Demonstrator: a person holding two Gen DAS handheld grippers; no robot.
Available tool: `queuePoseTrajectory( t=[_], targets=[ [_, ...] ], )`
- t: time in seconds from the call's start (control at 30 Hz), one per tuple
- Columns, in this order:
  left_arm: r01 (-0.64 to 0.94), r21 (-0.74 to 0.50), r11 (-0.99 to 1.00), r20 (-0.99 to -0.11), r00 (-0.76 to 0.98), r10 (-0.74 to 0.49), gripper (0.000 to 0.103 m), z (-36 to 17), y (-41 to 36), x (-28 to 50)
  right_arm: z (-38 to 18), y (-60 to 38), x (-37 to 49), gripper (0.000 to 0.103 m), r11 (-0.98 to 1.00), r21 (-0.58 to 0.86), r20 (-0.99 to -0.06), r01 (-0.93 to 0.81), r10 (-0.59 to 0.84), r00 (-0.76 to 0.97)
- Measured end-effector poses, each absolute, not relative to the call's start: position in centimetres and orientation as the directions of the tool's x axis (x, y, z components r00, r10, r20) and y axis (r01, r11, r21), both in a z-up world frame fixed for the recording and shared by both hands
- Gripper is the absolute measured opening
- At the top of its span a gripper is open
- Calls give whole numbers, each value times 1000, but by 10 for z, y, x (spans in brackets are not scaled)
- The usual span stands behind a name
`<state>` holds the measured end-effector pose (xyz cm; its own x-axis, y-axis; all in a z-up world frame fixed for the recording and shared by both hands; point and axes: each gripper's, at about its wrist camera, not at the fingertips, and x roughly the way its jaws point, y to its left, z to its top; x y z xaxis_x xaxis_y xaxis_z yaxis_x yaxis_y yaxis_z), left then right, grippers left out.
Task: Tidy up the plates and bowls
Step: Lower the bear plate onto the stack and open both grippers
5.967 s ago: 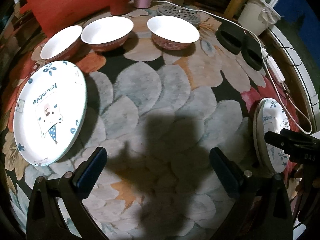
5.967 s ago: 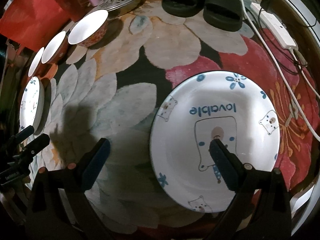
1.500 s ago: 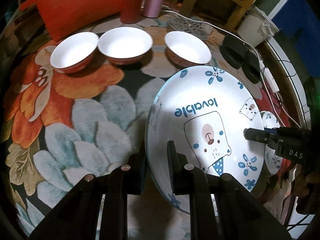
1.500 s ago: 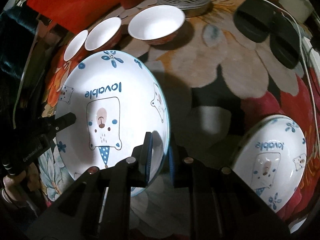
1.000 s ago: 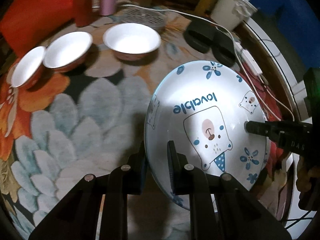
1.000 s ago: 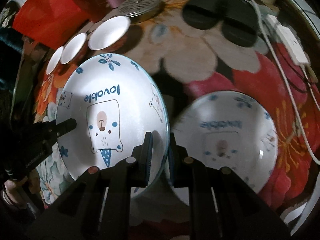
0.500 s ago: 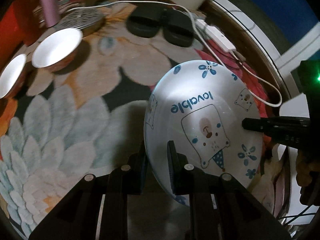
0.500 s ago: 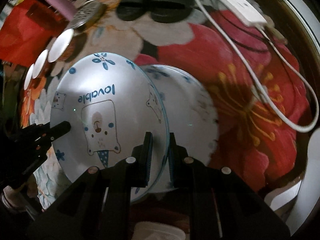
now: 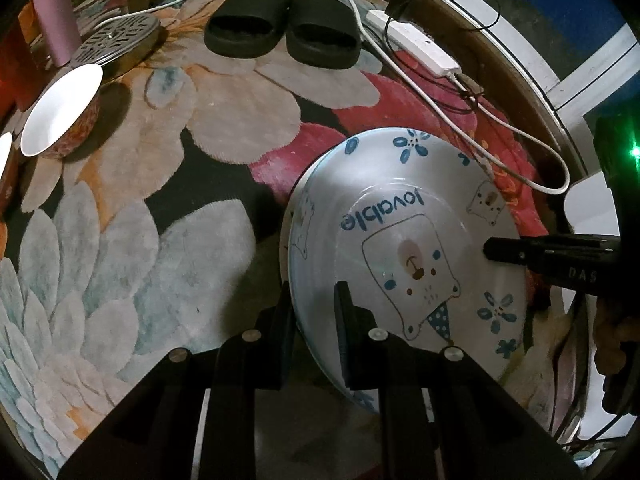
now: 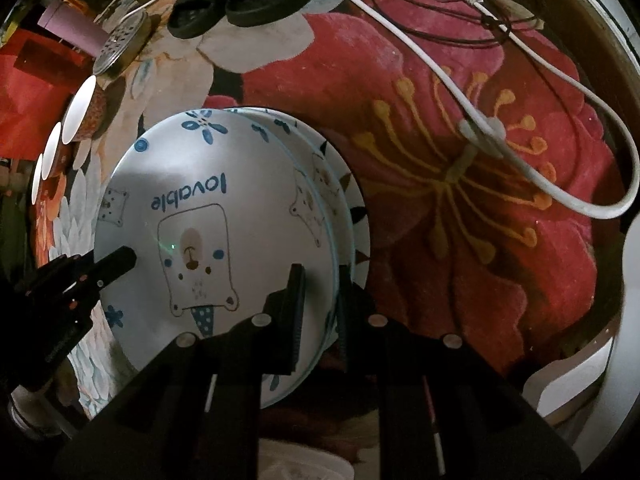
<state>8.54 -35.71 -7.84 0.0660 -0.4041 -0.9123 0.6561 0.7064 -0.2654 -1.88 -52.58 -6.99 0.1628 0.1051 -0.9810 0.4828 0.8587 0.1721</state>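
Note:
A white plate with a bear print and "lovable" (image 9: 404, 240) is held by both grippers. My left gripper (image 9: 314, 312) is shut on its left rim and shows at the left of the right wrist view (image 10: 120, 262). My right gripper (image 10: 320, 304) is shut on the opposite rim of the plate (image 10: 208, 216) and shows in the left wrist view (image 9: 504, 250). A second matching plate (image 10: 352, 200) lies directly beneath on the rug, mostly hidden. White bowls with red outsides (image 9: 60, 112) stand far left, a row of three in the right wrist view (image 10: 76, 112).
A floral rug (image 9: 224, 128) covers the floor. Black slippers (image 9: 280, 32), a white power strip (image 9: 420, 52) with cables, a metal strainer lid (image 9: 116, 40) and a pink cup (image 9: 56, 28) lie at the back. A white object (image 10: 624, 320) is at the right.
Both grippers have carried the held plate rightward and down, over the second plate. The second plate is now almost fully covered.

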Motion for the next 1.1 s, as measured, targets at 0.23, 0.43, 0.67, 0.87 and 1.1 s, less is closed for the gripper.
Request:
queuePoseTrajectory(
  t=[0.23,0.43,0.67,0.87,1.1],
  targets=[
    [647,-289,706,-904,59,-423,32,-76,-358,90,-78,-529,-14,18,841,195,-979,505,132,158],
    [612,-357,706,-872,51,-486,82,-66,-351,95,-89,-537,-17,21,767,278,-961,578,229,158],
    [593,-340,730,-873,88,-479,99,-59,-342,101,-85,-532,-15,66,694,385,-921,609,327,210],
    [577,-327,749,-886,88,-455,100,-66,-333,105,-71,-521,-13,93,714,362,-932,599,291,216],
    [570,-309,762,-892,104,-439,100,-67,-327,108,-64,-510,-8,94,803,252,-967,540,195,161]
  ],
)
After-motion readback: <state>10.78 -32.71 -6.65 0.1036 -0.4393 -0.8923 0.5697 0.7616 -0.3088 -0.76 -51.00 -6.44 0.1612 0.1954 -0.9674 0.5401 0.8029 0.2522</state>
